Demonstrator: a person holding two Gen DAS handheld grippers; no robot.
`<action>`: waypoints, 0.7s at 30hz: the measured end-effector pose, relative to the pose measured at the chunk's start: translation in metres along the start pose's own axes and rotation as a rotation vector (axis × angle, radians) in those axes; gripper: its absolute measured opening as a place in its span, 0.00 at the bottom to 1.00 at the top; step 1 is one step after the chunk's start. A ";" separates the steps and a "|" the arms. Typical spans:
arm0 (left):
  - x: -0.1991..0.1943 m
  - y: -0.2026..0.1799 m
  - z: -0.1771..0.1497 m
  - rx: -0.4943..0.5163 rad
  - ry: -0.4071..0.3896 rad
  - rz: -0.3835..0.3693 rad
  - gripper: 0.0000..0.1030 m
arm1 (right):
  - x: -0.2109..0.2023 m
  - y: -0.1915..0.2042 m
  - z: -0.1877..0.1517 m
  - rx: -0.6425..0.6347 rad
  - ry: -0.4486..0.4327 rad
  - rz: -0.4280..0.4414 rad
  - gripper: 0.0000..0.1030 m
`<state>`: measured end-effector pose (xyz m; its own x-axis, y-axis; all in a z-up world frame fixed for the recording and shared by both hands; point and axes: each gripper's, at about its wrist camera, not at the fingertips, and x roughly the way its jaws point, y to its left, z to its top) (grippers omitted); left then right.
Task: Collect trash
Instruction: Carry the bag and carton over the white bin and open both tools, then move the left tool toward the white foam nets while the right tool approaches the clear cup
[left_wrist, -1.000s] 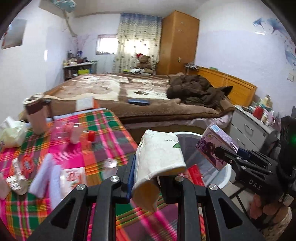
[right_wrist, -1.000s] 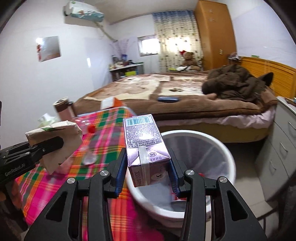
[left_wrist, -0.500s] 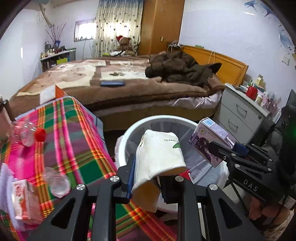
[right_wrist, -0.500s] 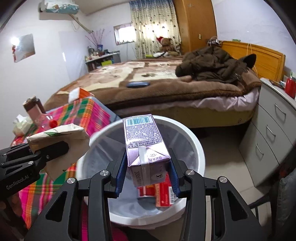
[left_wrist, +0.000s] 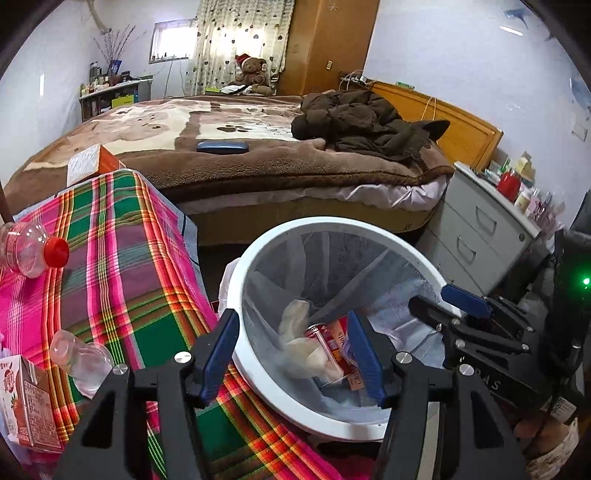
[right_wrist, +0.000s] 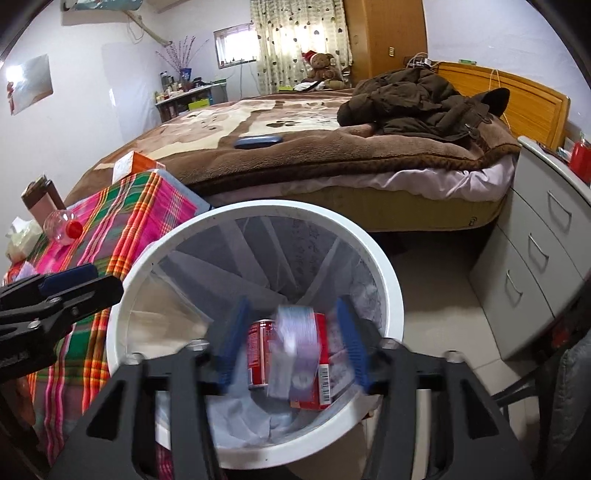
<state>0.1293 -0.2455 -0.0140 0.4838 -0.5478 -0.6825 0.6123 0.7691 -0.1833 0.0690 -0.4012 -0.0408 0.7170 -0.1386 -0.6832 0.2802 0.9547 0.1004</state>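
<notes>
A white trash bin (left_wrist: 332, 229) with a thin liner stands beside the plaid table. My left gripper (left_wrist: 291, 332) hangs over its near rim with jaws opening and nothing pressed between the pads. A crumpled white paper bag (left_wrist: 299, 339) drops loose inside the bin onto a red can (left_wrist: 327, 345). My right gripper (right_wrist: 291, 321) is also above the bin (right_wrist: 391, 280), jaws opening. A blurred purple drink carton (right_wrist: 295, 354) falls free between the pads, over the red can (right_wrist: 260, 354). Each gripper shows in the other's view: the right gripper (left_wrist: 439, 301), the left gripper (right_wrist: 92, 282).
On the plaid tablecloth (left_wrist: 122, 266) lie a clear bottle with a red cap (left_wrist: 33, 253), a small clear bottle (left_wrist: 81, 360) and a red juice carton (left_wrist: 27, 406). A bed (left_wrist: 229, 155) lies behind the bin, and grey drawers (left_wrist: 476, 236) stand at the right.
Both grippers moved from the table to over the bin and tilted down. Both then opened: the paper bag left the left jaws and the purple carton left the right jaws.
</notes>
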 end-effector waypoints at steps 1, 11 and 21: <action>-0.002 0.001 0.000 0.000 -0.005 0.007 0.61 | -0.001 0.000 0.000 0.005 -0.001 0.002 0.59; -0.033 0.018 -0.007 -0.016 -0.045 0.043 0.62 | -0.019 0.018 0.004 -0.003 -0.050 0.014 0.59; -0.077 0.050 -0.020 -0.069 -0.108 0.100 0.63 | -0.037 0.050 0.008 -0.029 -0.109 0.072 0.59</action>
<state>0.1105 -0.1582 0.0153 0.6067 -0.4969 -0.6204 0.5153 0.8402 -0.1690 0.0616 -0.3503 -0.0046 0.7999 -0.0961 -0.5923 0.2082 0.9702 0.1237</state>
